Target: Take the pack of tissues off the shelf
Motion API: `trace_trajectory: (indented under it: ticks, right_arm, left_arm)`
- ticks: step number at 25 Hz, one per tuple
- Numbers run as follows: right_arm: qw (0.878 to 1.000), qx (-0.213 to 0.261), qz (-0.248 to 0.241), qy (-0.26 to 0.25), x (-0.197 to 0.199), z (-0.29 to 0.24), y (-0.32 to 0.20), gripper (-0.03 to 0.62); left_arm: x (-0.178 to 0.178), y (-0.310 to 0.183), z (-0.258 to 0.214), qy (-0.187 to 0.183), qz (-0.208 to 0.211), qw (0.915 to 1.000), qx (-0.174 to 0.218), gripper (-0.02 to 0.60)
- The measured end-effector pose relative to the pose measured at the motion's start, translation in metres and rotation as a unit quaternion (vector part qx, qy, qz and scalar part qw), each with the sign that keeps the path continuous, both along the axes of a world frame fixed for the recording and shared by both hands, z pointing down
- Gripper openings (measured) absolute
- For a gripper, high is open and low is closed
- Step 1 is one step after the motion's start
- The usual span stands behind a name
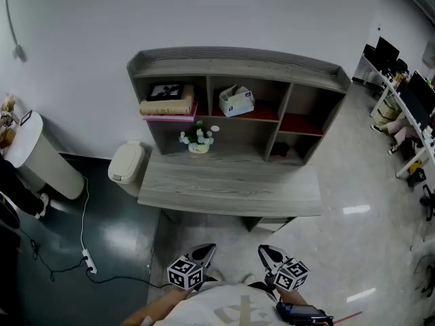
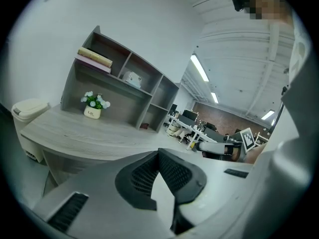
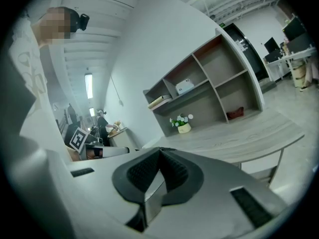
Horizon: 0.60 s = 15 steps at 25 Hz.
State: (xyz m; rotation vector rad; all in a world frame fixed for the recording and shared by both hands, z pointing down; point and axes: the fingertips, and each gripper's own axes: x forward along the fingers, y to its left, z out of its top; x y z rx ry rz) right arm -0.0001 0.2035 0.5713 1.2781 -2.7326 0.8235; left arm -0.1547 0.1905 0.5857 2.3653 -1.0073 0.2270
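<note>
Sitting well beyond fingers (image 1: pixel 202 253): tissue pack (image 1: pixel 236 101)

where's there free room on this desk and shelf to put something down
The wide grey wood desk top is bare in front of the small pot of white flowers. The upper right shelf compartment looks empty too. Crowded spots: the upper left compartment holds stacked books, and the upper middle one holds the white pack of tissues.

Office, desks (image 1: pixel 410 117) with monitors (image 1: pixel 388 50), ceiling strip lights (image 2: pixel 199 67)
</note>
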Motion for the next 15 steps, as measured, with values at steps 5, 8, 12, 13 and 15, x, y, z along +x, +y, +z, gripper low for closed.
trace_trajectory:
  ticks: [5,8,12,13,15]
  right_arm:
    - [1.0,-0.007,0.013,0.002,-0.018,0.004,0.004,0.005]
    - [1.0,-0.016,0.016,0.006,-0.028,0.008,0.008,0.006]
    - [1.0,-0.019,0.014,0.016,-0.037,0.009,0.005,0.005]
    - [1.0,-0.018,0.013,0.018,-0.039,0.008,0.002,0.006]
    - [1.0,-0.016,0.01,0.021,-0.042,0.008,-0.006,0.006]
  left_arm:
    - [-0.019,0.006,0.006,0.004,0.01,0.9999,-0.006,0.003]
    - [-0.025,0.005,0.007,0.012,0.015,0.9998,-0.006,0.003]
    - [-0.036,0.001,0.008,0.021,0.011,0.9997,-0.007,0.003]
    - [-0.039,-0.001,0.009,0.023,0.008,0.9997,-0.009,0.003]
    - [-0.044,-0.004,0.014,0.024,0.002,0.9996,-0.013,0.003]
